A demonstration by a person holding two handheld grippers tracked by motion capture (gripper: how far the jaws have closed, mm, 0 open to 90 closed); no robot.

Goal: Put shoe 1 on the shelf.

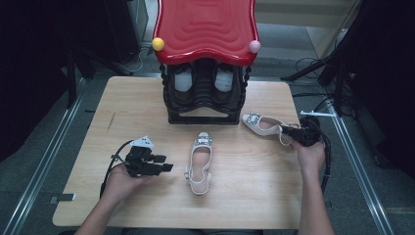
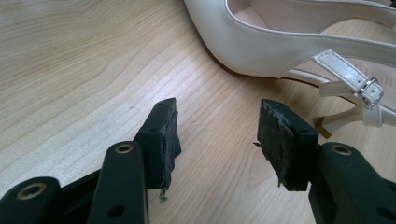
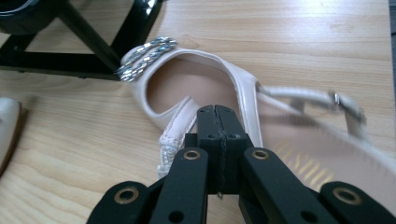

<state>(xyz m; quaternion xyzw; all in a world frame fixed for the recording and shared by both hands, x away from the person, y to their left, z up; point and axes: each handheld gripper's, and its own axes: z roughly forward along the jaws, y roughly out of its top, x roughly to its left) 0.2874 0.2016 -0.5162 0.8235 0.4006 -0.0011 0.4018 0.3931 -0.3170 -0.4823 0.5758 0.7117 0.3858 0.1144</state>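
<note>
Two cream slingback heels with jewelled buckles lie on the wooden table (image 1: 137, 98). One shoe (image 1: 200, 156) lies in the middle, toe toward the rack. My left gripper (image 1: 166, 163) rests to its left, open, and in the left gripper view (image 2: 217, 135) nothing lies between the jaws while the shoe's heel end (image 2: 261, 46) and strap buckle (image 2: 371, 91) lie just ahead. The other shoe (image 1: 262, 125) lies at the right. My right gripper (image 1: 288, 131) is at its heel end, and its jaws (image 3: 218, 112) are shut pad to pad over the shoe's opening (image 3: 196, 79), beside the strap.
A black shoe rack with a red wavy roof (image 1: 205, 29) stands at the table's far middle, with a pair of dark shoes (image 1: 183, 85) inside. Its black frame (image 3: 88, 37) lies close beyond the right shoe. Cables trail off the table's right edge.
</note>
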